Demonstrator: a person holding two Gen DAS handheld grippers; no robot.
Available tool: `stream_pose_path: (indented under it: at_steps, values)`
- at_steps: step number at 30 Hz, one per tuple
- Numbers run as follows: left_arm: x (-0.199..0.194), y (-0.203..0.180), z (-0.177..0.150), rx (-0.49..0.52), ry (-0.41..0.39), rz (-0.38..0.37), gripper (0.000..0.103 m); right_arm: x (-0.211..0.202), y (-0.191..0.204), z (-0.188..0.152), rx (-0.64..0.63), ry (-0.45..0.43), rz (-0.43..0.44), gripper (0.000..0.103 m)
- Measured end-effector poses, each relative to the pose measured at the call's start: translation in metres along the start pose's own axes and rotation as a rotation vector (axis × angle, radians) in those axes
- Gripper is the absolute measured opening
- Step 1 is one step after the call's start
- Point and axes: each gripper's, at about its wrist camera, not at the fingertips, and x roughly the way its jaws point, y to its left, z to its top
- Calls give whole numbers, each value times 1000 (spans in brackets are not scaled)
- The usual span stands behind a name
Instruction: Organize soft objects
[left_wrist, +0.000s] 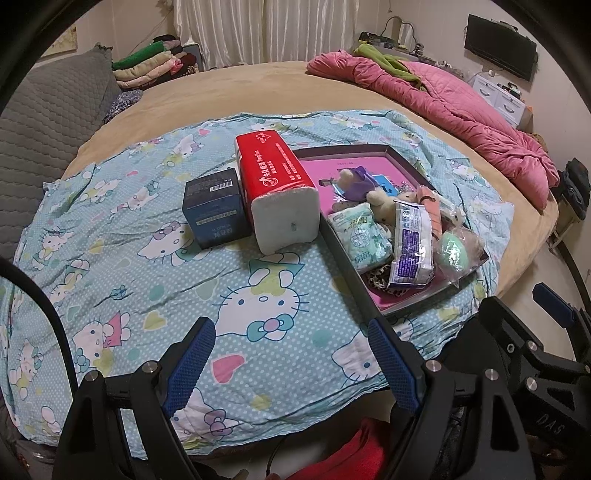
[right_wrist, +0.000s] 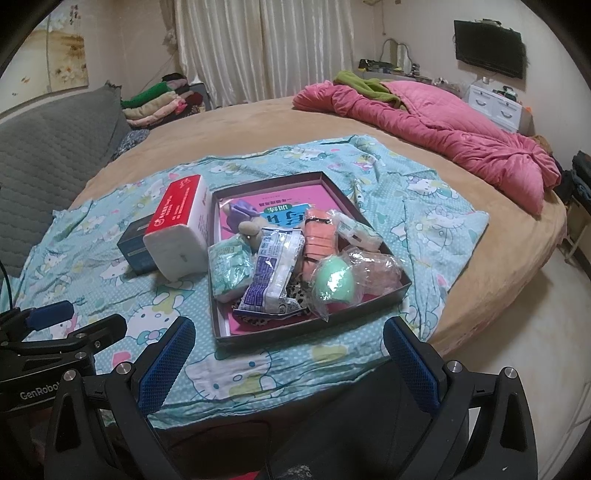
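Both grippers hang low at the bottom of their frames, over the near edge of the bed, well apart from the goods. Left gripper (left_wrist: 291, 360): jaws wide open, nothing btwn them, only the cartoon-cat sheet (left_wrist: 155, 295) behind. Right gripper (right_wrist: 291, 365): same, jaws spread wide, empty.

Task stuff sits mid-frame in the right wrist view: a shallow dark tray (right_wrist: 306, 328) heaped w/ soft items, i.e. a green-white tissue pack (right_wrist: 229, 271), a blue-white bagged pack (right_wrist: 271, 280), an orange cloth bundle (right_wrist: 319, 240), a mint-green ball in clear film (right_wrist: 332, 280), a small plush w/ purple top (right_wrist: 245, 218). Just left of the tray: a red tissue brick (right_wrist: 181, 232) touching a dark blue box (right_wrist: 135, 245).

Risks, as I judge them:
- The pile is loose & overlapping, so pulling one piece prob drags its neighbour over the low rim.
- Clear film on the ball is slick and crinkly; jaws may pinch film only and the ball slips or rolls out at the tray's near-right corner.
- Mattress gives, so pressing down could tilt the tray & spill the heap toward the bed edge.
- Soft packs squash, so a wide grab may catch two at once.
- The grippers sit close side by side; both reaching for the tray could clash.
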Motion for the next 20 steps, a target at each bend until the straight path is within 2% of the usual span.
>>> stream_pose_path:
  at_steps: [20]
  values:
    - [10, 8, -4, -26, 11, 12, 84, 0, -5, 2, 27, 1, 4, 101]
